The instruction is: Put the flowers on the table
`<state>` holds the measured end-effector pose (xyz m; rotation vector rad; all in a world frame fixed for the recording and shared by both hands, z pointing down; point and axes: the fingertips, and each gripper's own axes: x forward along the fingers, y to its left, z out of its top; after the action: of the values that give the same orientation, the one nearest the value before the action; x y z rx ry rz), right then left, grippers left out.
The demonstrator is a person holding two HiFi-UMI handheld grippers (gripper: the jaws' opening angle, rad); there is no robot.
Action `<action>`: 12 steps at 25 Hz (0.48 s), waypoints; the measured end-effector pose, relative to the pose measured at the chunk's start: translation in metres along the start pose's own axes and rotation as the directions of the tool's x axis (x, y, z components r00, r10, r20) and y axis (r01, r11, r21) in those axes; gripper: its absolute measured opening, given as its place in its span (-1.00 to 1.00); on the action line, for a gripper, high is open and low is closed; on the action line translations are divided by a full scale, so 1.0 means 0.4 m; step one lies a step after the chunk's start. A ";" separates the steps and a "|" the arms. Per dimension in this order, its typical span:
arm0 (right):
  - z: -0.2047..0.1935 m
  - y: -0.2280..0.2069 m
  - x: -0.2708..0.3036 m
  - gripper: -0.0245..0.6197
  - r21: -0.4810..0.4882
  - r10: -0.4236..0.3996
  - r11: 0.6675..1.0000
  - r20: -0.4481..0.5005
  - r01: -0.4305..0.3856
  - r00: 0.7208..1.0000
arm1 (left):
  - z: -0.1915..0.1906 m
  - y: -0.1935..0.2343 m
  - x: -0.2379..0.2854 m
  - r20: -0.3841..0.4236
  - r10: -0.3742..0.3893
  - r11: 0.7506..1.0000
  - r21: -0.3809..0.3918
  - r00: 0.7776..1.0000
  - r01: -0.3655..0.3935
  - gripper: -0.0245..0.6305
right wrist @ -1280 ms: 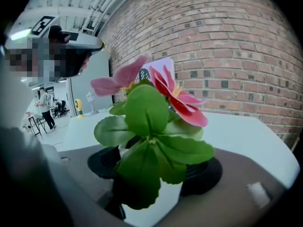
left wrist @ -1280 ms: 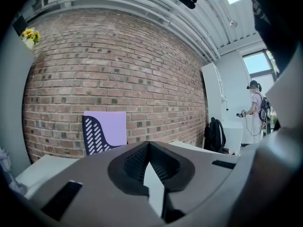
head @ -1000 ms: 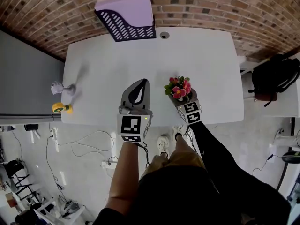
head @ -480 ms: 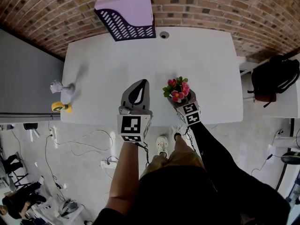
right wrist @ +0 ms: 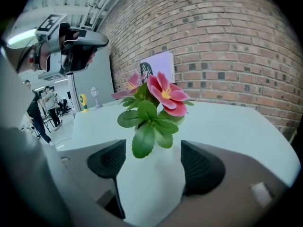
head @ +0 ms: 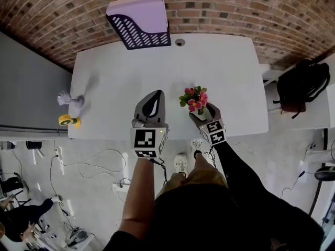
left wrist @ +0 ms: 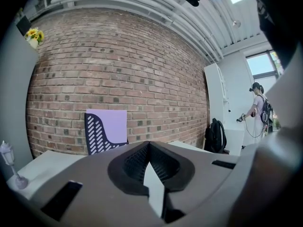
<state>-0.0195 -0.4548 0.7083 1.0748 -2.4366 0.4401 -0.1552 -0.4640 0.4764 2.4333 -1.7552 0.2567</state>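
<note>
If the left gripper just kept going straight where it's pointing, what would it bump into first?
Probably the brick wall, just right of the purple tray. The left gripper looks aimed above the bare table. Depth is hard to judge.

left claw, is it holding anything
No, the left claw has its jaws together with nothing between them.

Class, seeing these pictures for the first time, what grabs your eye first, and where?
The pink flowers in a white pot, clamped in the right hand-held gripper near the front edge of the white table. Then the purple slotted tray at its far edge, by the brick wall.
</note>
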 end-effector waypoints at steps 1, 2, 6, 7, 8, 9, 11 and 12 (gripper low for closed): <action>0.000 0.000 -0.012 0.18 -0.001 -0.005 1.000 0.006 0.005 1.000 | 0.003 -0.004 -0.006 0.005 -0.001 1.000 0.000 1.000 0.001 -0.90; 0.000 0.000 -0.024 0.18 -0.001 -0.011 1.000 0.010 0.011 1.000 | 0.006 -0.008 -0.012 0.009 -0.002 1.000 -0.001 1.000 0.002 -0.90; -0.007 0.007 -0.076 0.18 0.006 -0.038 0.999 0.022 0.038 0.999 | 0.015 -0.018 -0.037 0.024 -0.008 1.000 -0.005 1.000 0.008 -0.90; -0.008 0.010 -0.089 0.18 0.008 -0.044 0.999 0.025 0.044 0.999 | 0.017 -0.020 -0.043 0.026 -0.010 1.000 -0.009 1.000 0.010 -0.90; -0.007 0.012 -0.103 0.18 0.010 -0.052 0.999 0.031 0.051 0.998 | 0.018 -0.022 -0.049 0.028 -0.012 1.000 -0.013 1.000 0.013 -0.90; -0.002 0.014 -0.116 0.18 0.010 -0.060 0.998 0.041 0.060 0.997 | 0.019 -0.024 -0.055 0.030 -0.015 1.000 -0.017 0.999 0.016 -0.90; 0.021 0.018 -0.144 0.18 0.014 -0.078 0.997 0.071 0.077 0.994 | 0.024 -0.028 -0.066 0.037 -0.021 1.000 -0.015 0.999 0.021 -0.90; 0.037 0.019 -0.158 0.18 0.016 -0.087 0.996 0.088 0.086 0.992 | 0.028 -0.030 -0.071 0.041 -0.025 1.000 -0.011 0.999 0.025 -0.90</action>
<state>0.0088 -0.4178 0.6627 1.2242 -2.4555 0.3876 -0.1519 -0.4365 0.4592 2.4675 -1.7364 0.1955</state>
